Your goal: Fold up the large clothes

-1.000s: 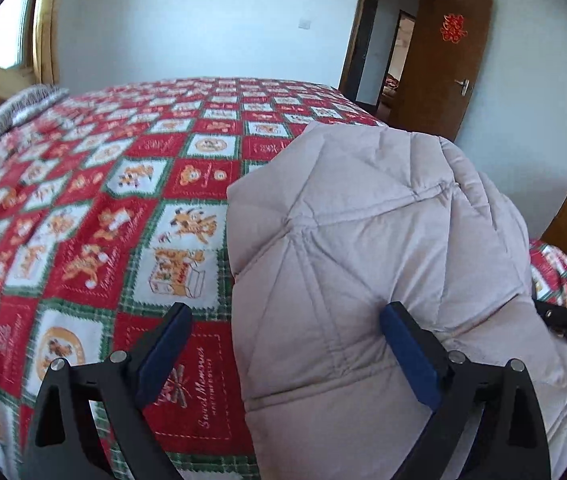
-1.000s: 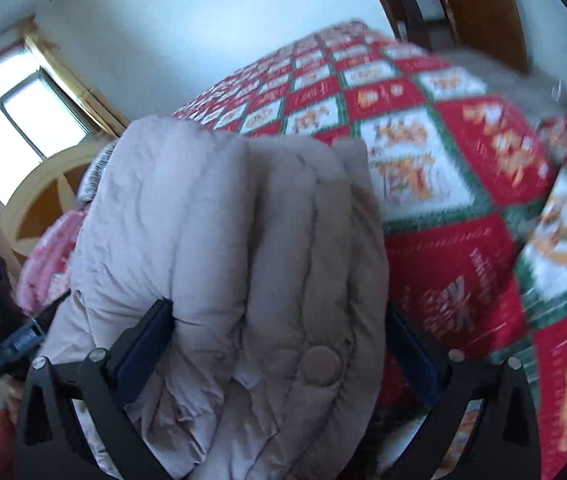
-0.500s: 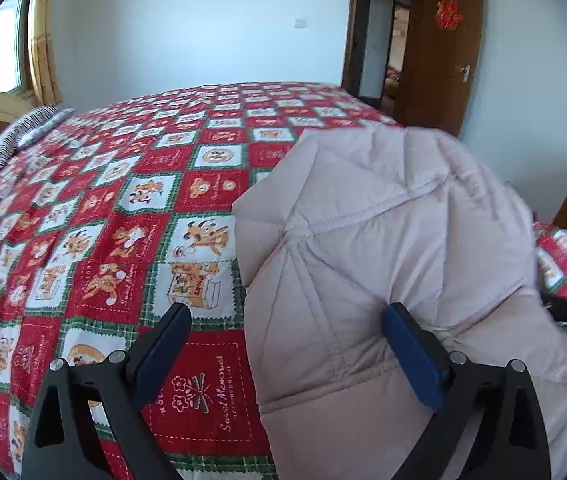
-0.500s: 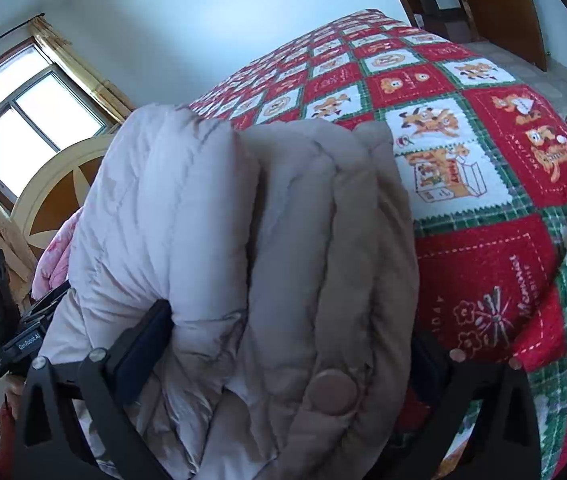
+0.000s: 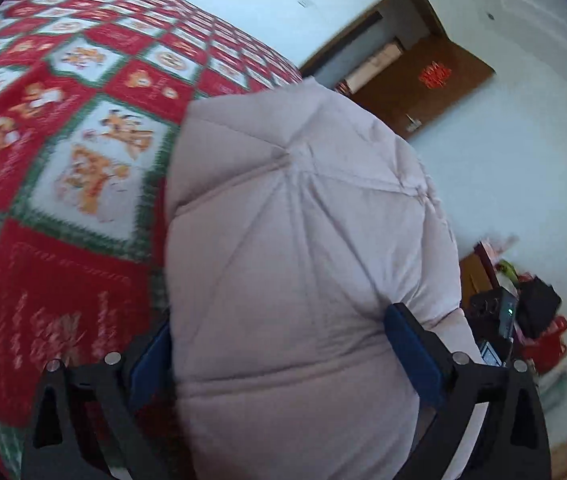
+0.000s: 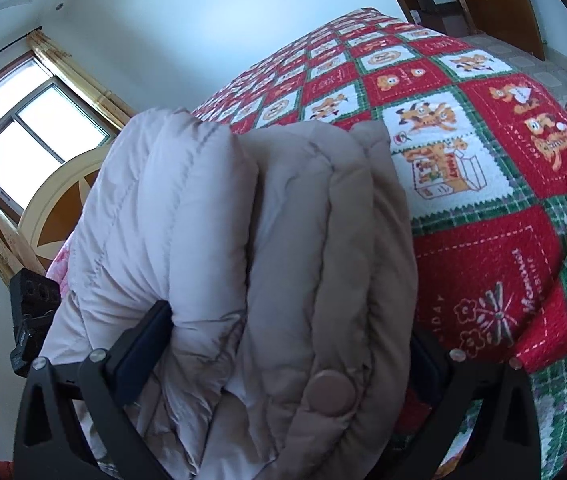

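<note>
The folded down jacket [image 5: 295,264], a pale quilted bundle, is sitting between both sets of tongs above the near edge of the bed, whose red, white and green patchwork quilt [image 5: 63,168] is spreading out behind and to one side of it. The left tongs [image 5: 279,344] are standing spread wide around the smooth quilted back of the bundle, one blue pad pressing into each flank, so they are gripping the jacket across its thickness. The right tongs [image 6: 283,348] are doing the same at the opposite end, where the stacked layers and a round snap button [image 6: 331,392] are showing; its far pad is mostly hiding behind the fabric, but the bulk is filling the whole gap. Whether the bundle is resting on the quilt or hanging just clear of it cannot be told.

The relation that matters is this: the bundle's long axis is running from one set of tongs to the other, each holding one end, and the open quilt is lying straight ahead of both. Setting it down would likely mean carrying both ends forward together and level. Nothing is lying on that stretch of quilt. The wooden door [image 5: 435,88], a window [image 6: 31,128] and the curved headboard [image 6: 63,200] are standing well apart from the work.
</note>
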